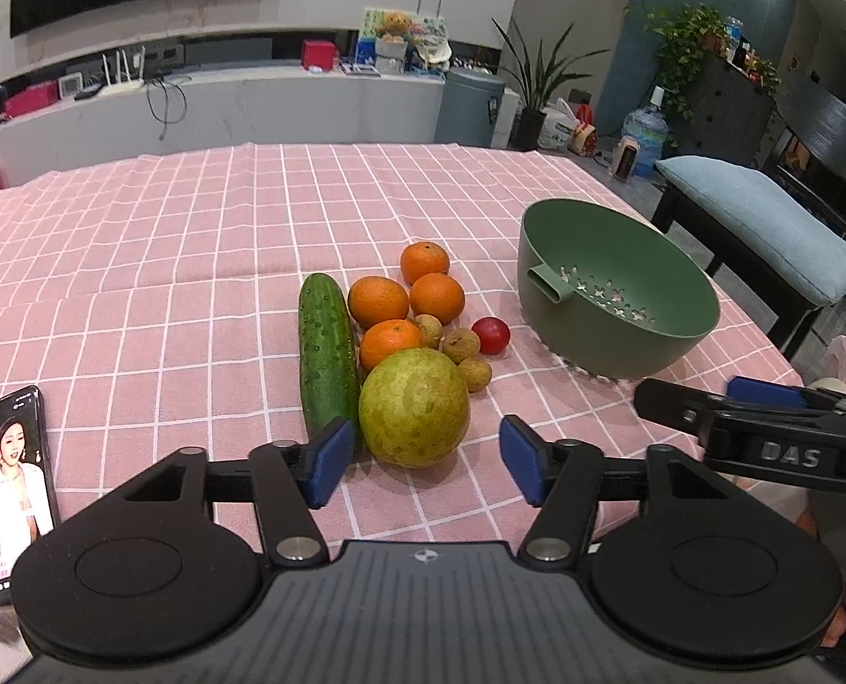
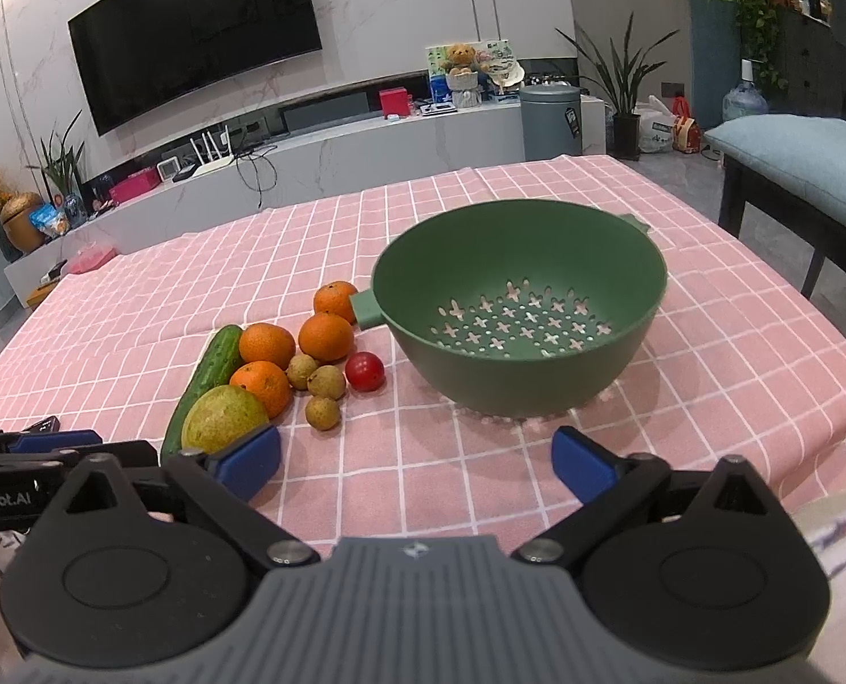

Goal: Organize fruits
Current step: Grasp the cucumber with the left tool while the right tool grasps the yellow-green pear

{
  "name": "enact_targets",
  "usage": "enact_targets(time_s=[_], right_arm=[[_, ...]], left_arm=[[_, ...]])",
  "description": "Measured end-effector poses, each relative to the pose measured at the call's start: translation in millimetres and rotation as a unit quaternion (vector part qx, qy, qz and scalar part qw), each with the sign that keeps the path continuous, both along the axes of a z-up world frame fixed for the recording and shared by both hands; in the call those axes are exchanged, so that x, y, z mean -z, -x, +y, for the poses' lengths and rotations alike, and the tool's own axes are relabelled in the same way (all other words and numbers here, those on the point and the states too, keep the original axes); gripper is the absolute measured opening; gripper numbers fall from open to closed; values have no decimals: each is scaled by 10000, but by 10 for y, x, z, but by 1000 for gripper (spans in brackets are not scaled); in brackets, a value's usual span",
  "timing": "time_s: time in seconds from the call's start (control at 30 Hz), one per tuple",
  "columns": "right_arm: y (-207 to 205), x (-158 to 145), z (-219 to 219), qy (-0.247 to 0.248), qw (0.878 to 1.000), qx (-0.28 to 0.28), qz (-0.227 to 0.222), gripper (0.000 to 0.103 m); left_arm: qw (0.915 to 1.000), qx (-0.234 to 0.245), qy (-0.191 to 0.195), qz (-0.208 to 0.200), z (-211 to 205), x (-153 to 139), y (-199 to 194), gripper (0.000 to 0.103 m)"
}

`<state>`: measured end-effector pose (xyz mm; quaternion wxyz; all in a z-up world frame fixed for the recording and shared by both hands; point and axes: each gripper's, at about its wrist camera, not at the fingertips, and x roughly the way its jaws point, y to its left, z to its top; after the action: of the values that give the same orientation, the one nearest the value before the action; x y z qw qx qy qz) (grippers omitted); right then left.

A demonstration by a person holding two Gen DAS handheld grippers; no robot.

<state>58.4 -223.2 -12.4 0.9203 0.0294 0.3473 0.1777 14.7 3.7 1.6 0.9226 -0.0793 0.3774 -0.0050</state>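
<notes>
Just ahead of the left gripper (image 1: pixel 423 464), between its spread jaws: a yellow-green pear (image 1: pixel 413 407), not yet touched. Left of it and beside the left jaw, a cucumber (image 1: pixel 327 356) lying lengthwise. Beyond the pear, four mandarins (image 1: pixel 378 302), three longans (image 1: pixel 460 345) and a red cherry tomato (image 1: pixel 490 334), all bunched on the pink checked tabletop (image 1: pixel 166 262).

Straight ahead of the right gripper (image 2: pixel 417 464), jaws likewise wide apart and holding nothing: a green colander bowl (image 2: pixel 400 279), empty, cross-shaped holes showing across its bottom. Fruit pile off to the left of those jaws, near the bowl's handle.

Progress, judging by this: barely begun. Nothing in the bowl, every piece left to move, pear apparently first in line.

Hard to make out: near end of the cucumber behind the left jaw, base of the pear in the right view behind the jaw pad. Smartphone (image 1: pixel 9 490) far left of the left jaws, partly cut off by the gripper body. Right gripper only partly visible at the left view's edge.
</notes>
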Motion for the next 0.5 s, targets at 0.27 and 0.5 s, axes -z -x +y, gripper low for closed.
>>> enact_targets(time_s=[0.27,0.5], right_arm=[[-213,-72,320,-68,9977,-580,357,73],[-391,44,724,-411,9912,-924,849,64]], left_arm=[[9984,-160,59,534,306,-141,-271,51],[9950,-189,-87,978,494,-28,-562,41]])
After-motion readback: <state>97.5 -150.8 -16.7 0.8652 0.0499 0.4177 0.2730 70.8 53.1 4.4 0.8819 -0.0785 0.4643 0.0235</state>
